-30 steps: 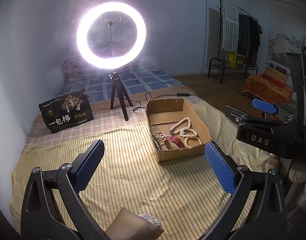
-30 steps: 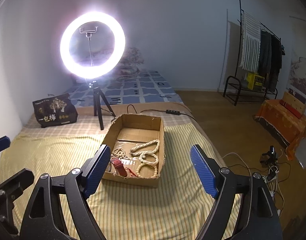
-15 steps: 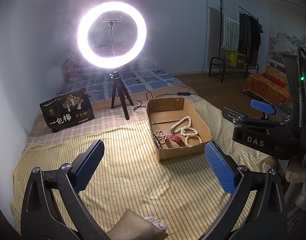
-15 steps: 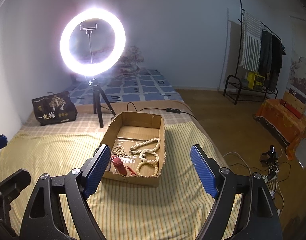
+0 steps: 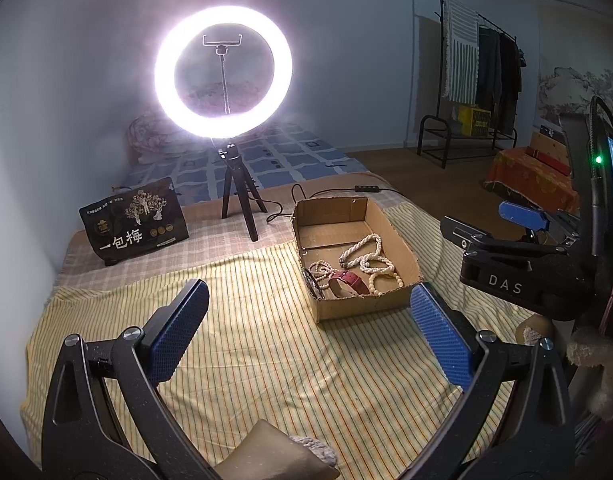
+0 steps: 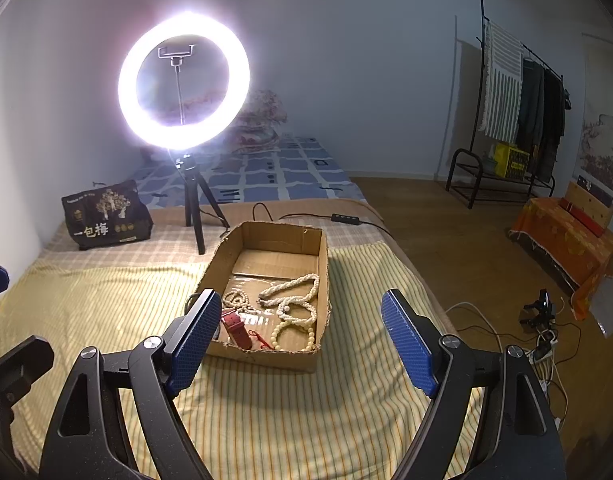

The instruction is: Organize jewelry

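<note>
A shallow cardboard box (image 5: 366,306) sits on the striped bedspread; it also shows in the right wrist view (image 6: 266,358). In it lie a white bead necklace (image 5: 366,254) (image 6: 294,286), smaller bead strings (image 6: 294,332) and a red watch strap (image 5: 348,282) (image 6: 236,328). My left gripper (image 5: 310,334) is open and empty, above the bedspread short of the box's near left corner. My right gripper (image 6: 302,340) is open and empty, hovering over the box's near end; its body shows at right in the left wrist view (image 5: 506,264).
A lit ring light on a tripod (image 5: 238,200) (image 6: 194,204) stands behind the box, its cable (image 6: 338,216) trailing right. A black snack bag (image 5: 134,220) (image 6: 104,216) stands at the back left. The bed edge, floor cables (image 6: 542,340) and a clothes rack (image 6: 506,120) lie right.
Both grippers have moved a little forward toward the box. The right gripper now sits over the box's near end. Both stay open.
</note>
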`<state>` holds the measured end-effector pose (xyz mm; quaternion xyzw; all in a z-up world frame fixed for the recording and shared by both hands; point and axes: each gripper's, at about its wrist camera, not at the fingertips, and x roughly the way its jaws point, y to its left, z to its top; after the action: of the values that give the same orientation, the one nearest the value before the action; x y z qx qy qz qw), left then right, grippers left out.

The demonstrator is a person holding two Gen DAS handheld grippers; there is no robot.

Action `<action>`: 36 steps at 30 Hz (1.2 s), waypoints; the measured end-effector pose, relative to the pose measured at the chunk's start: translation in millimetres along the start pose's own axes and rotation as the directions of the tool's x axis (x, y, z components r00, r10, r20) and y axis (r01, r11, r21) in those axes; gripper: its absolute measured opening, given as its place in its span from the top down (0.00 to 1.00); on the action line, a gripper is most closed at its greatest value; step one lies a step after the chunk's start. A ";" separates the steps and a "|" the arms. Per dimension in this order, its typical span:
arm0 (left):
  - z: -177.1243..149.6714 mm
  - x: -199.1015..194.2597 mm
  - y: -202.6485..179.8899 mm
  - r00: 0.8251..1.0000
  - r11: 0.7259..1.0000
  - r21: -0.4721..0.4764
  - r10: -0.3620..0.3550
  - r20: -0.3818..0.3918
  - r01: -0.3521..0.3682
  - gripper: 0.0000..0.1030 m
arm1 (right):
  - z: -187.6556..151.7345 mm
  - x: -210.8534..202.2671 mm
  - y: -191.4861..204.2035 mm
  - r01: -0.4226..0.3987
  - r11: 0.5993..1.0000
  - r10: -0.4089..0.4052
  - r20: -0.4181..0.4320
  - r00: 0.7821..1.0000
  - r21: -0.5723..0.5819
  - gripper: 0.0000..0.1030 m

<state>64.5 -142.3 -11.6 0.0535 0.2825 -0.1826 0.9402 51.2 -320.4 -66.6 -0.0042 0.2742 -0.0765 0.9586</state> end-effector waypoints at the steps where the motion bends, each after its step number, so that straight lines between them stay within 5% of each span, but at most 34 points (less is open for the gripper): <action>1: 0.5 -0.3 -0.4 1.000 1.000 0.003 0.001 0.001 -0.001 0.01 | 0.0 0.0 -0.1 0.000 1.000 0.000 -0.001 1.000 0.000 0.20; 36: 1.7 -1.6 -1.7 1.000 1.000 0.007 0.003 0.004 -0.003 0.00 | -2.3 4.2 2.0 0.001 1.000 -0.001 -0.024 1.000 0.011 0.20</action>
<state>63.5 -143.7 -9.3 0.0569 0.2801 -0.1820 0.9408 53.8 -318.9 -70.8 0.0018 0.2851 -0.0783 0.9553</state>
